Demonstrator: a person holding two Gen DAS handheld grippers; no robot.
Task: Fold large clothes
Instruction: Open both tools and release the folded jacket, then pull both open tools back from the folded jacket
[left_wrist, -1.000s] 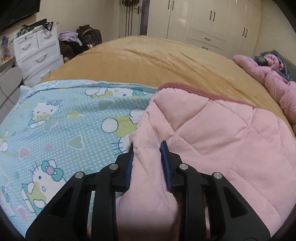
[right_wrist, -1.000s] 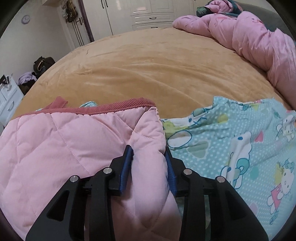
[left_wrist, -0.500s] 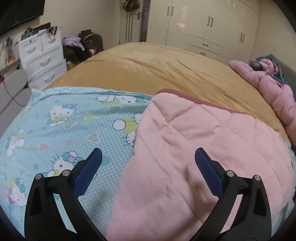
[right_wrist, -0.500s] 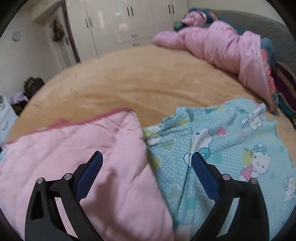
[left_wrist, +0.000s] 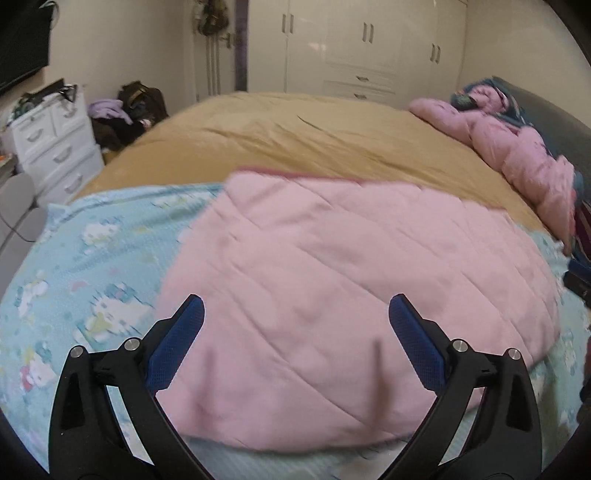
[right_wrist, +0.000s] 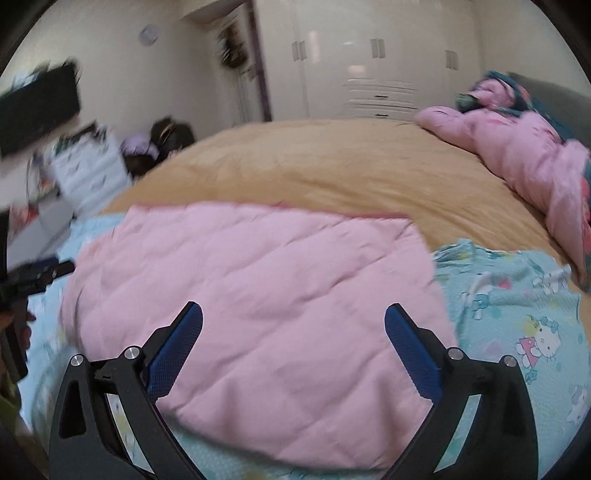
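A pink quilted garment (left_wrist: 332, 288) lies folded flat over its light-blue Hello Kitty lining (left_wrist: 92, 258) on the tan bed. It also shows in the right wrist view (right_wrist: 258, 295), with the blue lining (right_wrist: 517, 314) spread to its right. My left gripper (left_wrist: 295, 314) is open and empty, raised above the near edge of the pink layer. My right gripper (right_wrist: 293, 314) is open and empty above the same layer. The left gripper's black body (right_wrist: 33, 277) shows at the left edge of the right wrist view.
The tan bedspread (left_wrist: 314, 136) stretches beyond the garment. A heap of pink bedding (left_wrist: 517, 155) lies at the right by the headboard. A white drawer unit (left_wrist: 55, 140) and bags (left_wrist: 136, 107) stand on the left. White wardrobes (left_wrist: 369, 48) line the back wall.
Both grippers let go of the pink garment's edge, opened wide and pulled back and up. The pink layer now lies flat over the blue lining.
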